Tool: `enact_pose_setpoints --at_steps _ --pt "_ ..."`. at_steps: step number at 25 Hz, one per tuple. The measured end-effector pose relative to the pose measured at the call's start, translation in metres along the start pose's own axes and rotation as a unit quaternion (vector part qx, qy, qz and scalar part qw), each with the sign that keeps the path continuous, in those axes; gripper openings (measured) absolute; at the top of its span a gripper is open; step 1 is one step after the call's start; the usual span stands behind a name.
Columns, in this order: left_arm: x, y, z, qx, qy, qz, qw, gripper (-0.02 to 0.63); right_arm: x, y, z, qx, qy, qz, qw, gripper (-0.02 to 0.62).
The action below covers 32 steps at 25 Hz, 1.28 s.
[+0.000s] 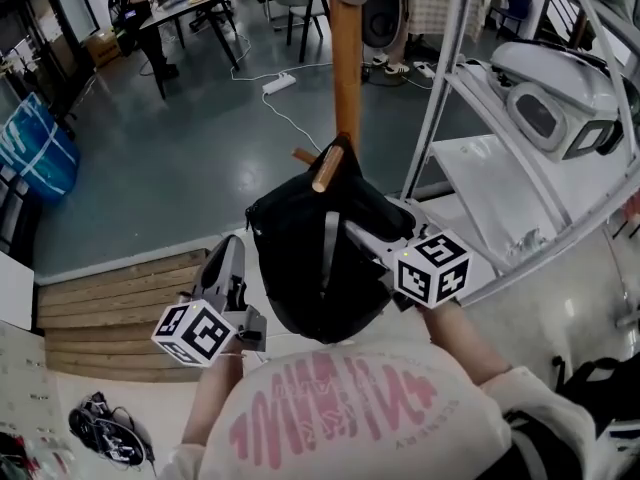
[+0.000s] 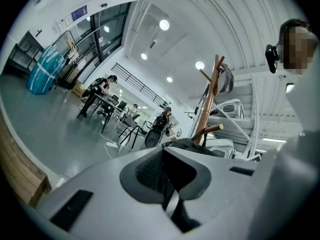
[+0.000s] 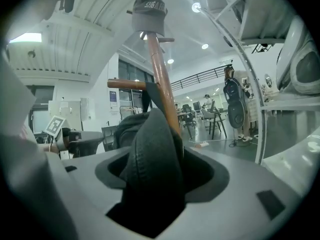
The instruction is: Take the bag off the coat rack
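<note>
The black bag (image 1: 318, 268) is hung by its top from a wooden peg (image 1: 328, 170) on the coat rack (image 1: 345, 58), with its long axis pointed straight down. A fold of it is bunched between the jaws of the right hand-held gripper (image 3: 155, 171), which look clamped on it. The left hand-held gripper (image 2: 167, 174) is seen fully closed just beside the bag. Lettering is printed on the grey cap (image 3: 148, 14) up top, too small to be read.

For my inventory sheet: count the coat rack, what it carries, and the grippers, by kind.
Coat rack: 1
Black bag: 1
Grey cap: 1
Grippers: 2 (left gripper, right gripper)
Total: 5
</note>
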<state>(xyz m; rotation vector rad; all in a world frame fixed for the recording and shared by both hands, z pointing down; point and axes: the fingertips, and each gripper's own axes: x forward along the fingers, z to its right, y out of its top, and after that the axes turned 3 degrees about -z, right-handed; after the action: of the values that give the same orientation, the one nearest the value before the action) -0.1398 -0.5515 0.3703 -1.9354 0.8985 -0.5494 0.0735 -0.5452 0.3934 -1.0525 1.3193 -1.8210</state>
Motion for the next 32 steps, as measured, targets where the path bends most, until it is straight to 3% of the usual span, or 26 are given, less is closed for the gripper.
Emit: enact_pose_setpoints --at_steps 6,11,17,22,27,32 --pt "0.001 0.016 0.013 0.010 -0.028 0.044 0.9986 0.003 -0.001 0.001 0.018 -0.015 -0.003 -0.008 1.000 0.218" --pt "0.002 0.015 0.011 0.022 -0.036 0.040 0.9983 0.003 0.002 0.002 0.024 -0.028 0.007 -0.012 0.999 0.178" --pt "-0.001 0.015 0.016 0.037 -0.079 0.029 0.9958 0.008 0.001 0.001 0.026 -0.040 0.024 -0.024 0.999 0.149" --pt "-0.005 0.022 0.033 0.065 -0.133 0.023 0.9887 0.107 -0.002 0.003 0.026 -0.045 0.031 -0.021 0.998 0.150" --pt "0.007 0.001 0.052 0.115 -0.166 -0.034 0.9789 0.202 -0.002 0.001 0.024 -0.042 0.043 -0.021 0.998 0.167" --pt "0.026 -0.016 0.050 0.141 -0.153 -0.057 0.9765 0.297 -0.004 0.002 0.023 -0.042 0.044 -0.020 0.998 0.167"
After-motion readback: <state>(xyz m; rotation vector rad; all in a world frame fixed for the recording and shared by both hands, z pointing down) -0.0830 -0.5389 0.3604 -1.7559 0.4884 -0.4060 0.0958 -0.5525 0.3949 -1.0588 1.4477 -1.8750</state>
